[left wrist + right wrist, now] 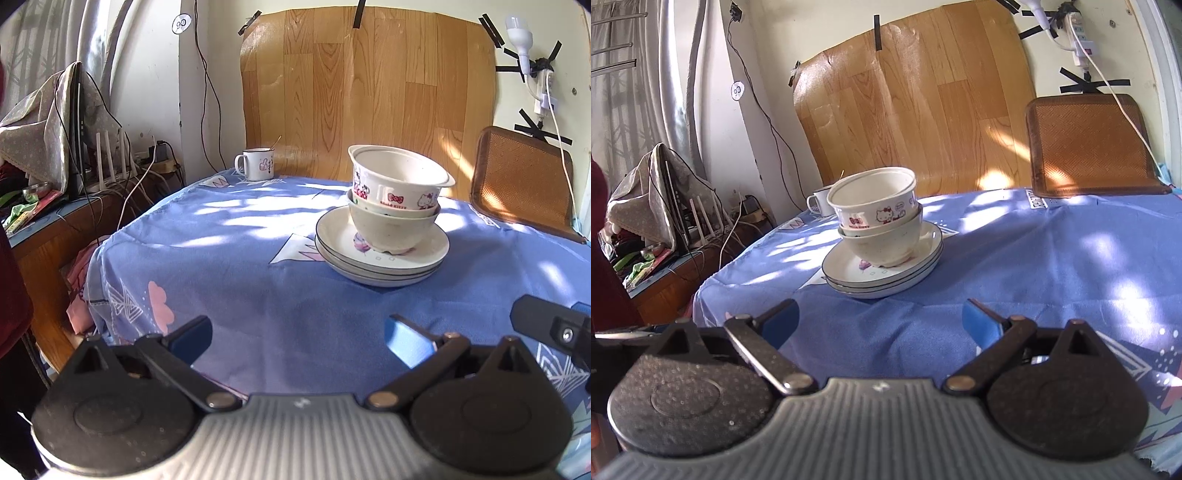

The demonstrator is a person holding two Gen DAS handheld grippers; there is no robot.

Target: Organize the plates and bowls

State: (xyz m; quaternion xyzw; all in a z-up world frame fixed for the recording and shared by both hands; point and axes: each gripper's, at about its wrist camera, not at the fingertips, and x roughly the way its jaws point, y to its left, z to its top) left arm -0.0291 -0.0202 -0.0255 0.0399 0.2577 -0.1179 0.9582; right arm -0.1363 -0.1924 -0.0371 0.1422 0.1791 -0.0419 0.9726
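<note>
Soft blue tablecloth (258, 295); glossy round bowls (395, 206) stacked on plates (380, 262).

Centre right: two bowls (397, 201) nested on stacked plates (382, 258). Left claw (297, 338) gaped empty, lower frame. Mug (256, 164) behind, upper centre.

Two nested cream bowls (397, 206) sit upright on stacked dark-rimmed white plates (382, 258).

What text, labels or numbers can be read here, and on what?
"HELLO KITTY": faint, under the bows on the top bowl.
"90" or "06", mirrored or rotated: round sticker on the wall.
White lettering on the tablecloth near the mat: too blurred.
Mug print: unreadable.
</note>
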